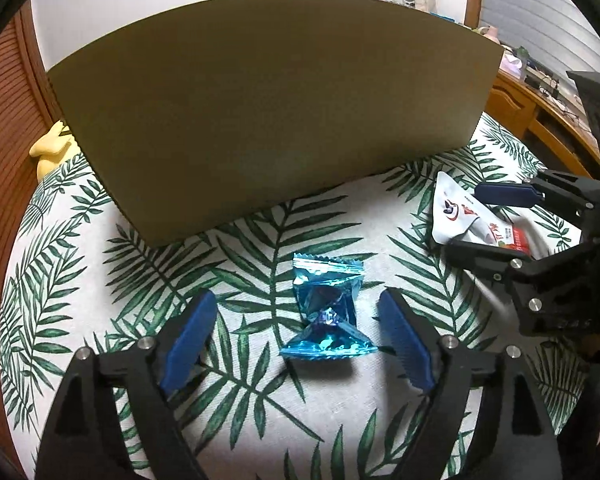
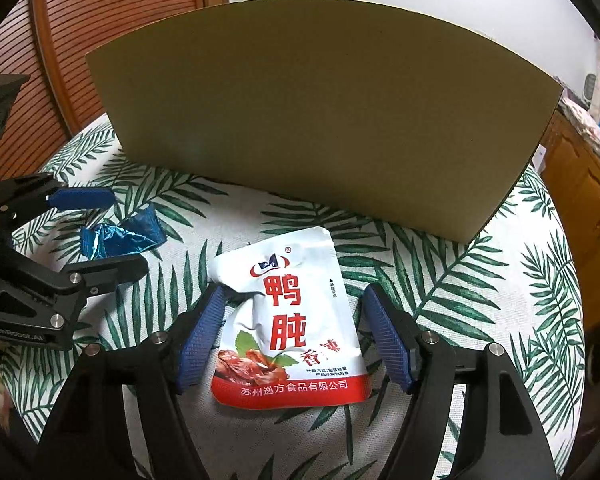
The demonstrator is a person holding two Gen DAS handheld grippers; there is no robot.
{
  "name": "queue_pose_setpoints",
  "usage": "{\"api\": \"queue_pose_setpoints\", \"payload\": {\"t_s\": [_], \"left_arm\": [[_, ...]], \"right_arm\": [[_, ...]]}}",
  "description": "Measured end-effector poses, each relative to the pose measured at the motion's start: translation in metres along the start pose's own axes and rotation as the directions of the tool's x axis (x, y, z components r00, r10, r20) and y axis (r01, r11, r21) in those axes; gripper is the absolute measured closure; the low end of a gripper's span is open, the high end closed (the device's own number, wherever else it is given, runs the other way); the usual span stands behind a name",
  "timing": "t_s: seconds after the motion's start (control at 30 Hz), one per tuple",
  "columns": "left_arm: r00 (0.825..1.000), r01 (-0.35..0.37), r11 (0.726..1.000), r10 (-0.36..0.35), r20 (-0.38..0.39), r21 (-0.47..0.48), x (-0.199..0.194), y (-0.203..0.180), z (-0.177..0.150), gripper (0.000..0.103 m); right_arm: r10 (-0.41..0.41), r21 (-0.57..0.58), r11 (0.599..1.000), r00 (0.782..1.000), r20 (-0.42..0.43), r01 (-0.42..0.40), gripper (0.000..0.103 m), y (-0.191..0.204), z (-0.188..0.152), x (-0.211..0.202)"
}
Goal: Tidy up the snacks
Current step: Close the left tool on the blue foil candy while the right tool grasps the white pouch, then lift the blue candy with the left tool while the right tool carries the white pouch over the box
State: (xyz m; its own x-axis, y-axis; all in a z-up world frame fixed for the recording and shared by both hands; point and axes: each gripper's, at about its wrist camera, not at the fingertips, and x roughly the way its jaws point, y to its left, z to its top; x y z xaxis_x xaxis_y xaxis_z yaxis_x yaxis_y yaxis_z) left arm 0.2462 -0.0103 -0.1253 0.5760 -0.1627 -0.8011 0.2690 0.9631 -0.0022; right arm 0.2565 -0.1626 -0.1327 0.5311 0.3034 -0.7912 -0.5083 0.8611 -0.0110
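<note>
A shiny blue snack wrapper (image 1: 326, 312) lies on the leaf-print cloth between the open fingers of my left gripper (image 1: 300, 340); the pads are apart from it. It also shows in the right wrist view (image 2: 120, 236). A white and red snack pouch (image 2: 290, 332) with red Chinese print lies flat between the open fingers of my right gripper (image 2: 294, 340); the left pad is at its edge. In the left wrist view the pouch (image 1: 468, 218) sits inside the right gripper (image 1: 466, 220). In the right wrist view the left gripper (image 2: 120, 236) straddles the blue wrapper.
A large brown cardboard box (image 1: 268, 108) stands upright behind both snacks, also in the right wrist view (image 2: 332, 112). A yellow toy (image 1: 50, 150) sits at the box's left. A wooden slatted door (image 2: 60, 40) and a wooden cabinet (image 2: 580, 200) flank the table.
</note>
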Motion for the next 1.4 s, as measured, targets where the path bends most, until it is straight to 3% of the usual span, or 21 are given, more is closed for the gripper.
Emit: {"api": "queue_pose_setpoints", "payload": {"t_s": [0.27,0.5,0.57,0.67,0.87,1.4], "left_arm": [[1.0,0.004,1.0,-0.003,-0.012,0.006,0.0,0.001,0.001,0.018],[0.999,-0.046,0.998,0.046,-0.008,0.042,-0.003,-0.009,0.003,0.017],[1.0,-0.024,0.999,0.025,-0.017,0.04,-0.002,-0.009,0.003,0.018],[0.999,0.028,0.999,-0.027,-0.021,0.034,-0.002,-0.011,0.003,0.025],[0.999,0.045,0.999,-0.045,0.003,0.026,-0.01,-0.011,0.0,0.068],[0.995,0.083,0.996,-0.083,0.05,-0.009,-0.037,0.0,-0.013,0.069]], "right_arm": [[0.0,0.0,1.0,1.0,0.0,0.0,0.029,0.0,0.0,0.0],[-0.001,0.001,1.0,1.0,-0.001,0.001,0.029,0.001,0.001,0.001],[-0.001,0.001,1.0,1.0,-0.001,0.001,0.029,0.001,0.001,0.001],[-0.001,0.001,1.0,1.0,-0.001,0.001,0.029,0.001,0.001,0.001],[-0.001,0.001,1.0,1.0,-0.001,0.001,0.029,0.001,0.001,0.001],[-0.002,0.003,1.0,1.0,-0.005,0.002,0.027,0.0,0.003,0.004]]}}
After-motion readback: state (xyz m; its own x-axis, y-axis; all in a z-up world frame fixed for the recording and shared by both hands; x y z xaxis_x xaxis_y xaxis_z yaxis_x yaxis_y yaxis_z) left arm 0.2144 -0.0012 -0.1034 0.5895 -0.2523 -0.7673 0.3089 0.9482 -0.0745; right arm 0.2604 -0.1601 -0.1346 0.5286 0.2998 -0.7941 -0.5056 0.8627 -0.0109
